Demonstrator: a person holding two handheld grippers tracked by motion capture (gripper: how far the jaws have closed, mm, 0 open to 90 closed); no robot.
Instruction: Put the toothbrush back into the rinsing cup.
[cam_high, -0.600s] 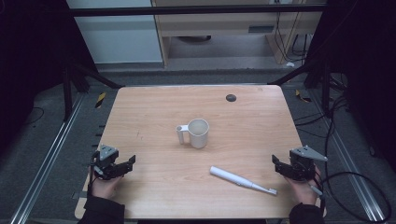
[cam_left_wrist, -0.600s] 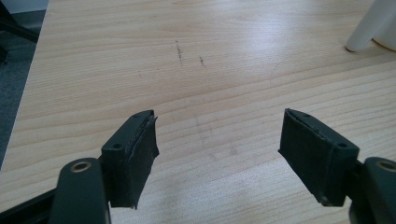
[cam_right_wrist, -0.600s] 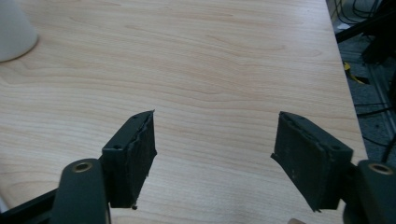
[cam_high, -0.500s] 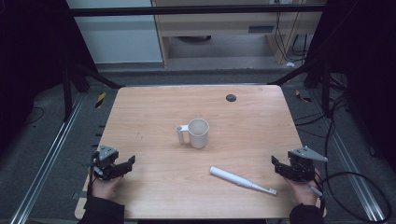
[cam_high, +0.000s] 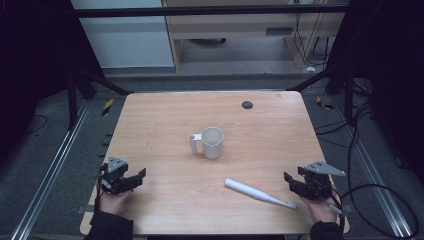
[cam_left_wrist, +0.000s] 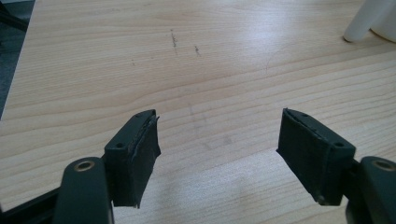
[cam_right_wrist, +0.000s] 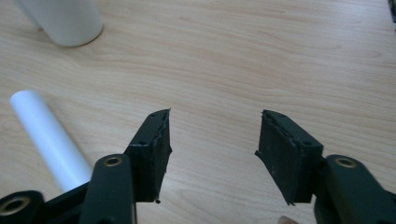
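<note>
Bench (cam_high: 160, 125): pale wood, centre of the high view; bare but for two white things
Mug (cam_high: 212, 142): upright at mid-frame, handle to its left; empty as far as can be seen
Toothbrush (cam_high: 259, 193): lying flat at lower right of centre, well apart from the mug; nearest the right tool
Left tool (cam_high: 134, 178): lower left, released, nothing between its pads
Right tool (cam_high: 292, 183): lower right, released, holding nothing
Progress: nothing grasped yet; likely the toothbrush is to be picked up, all of it left to do
</note>
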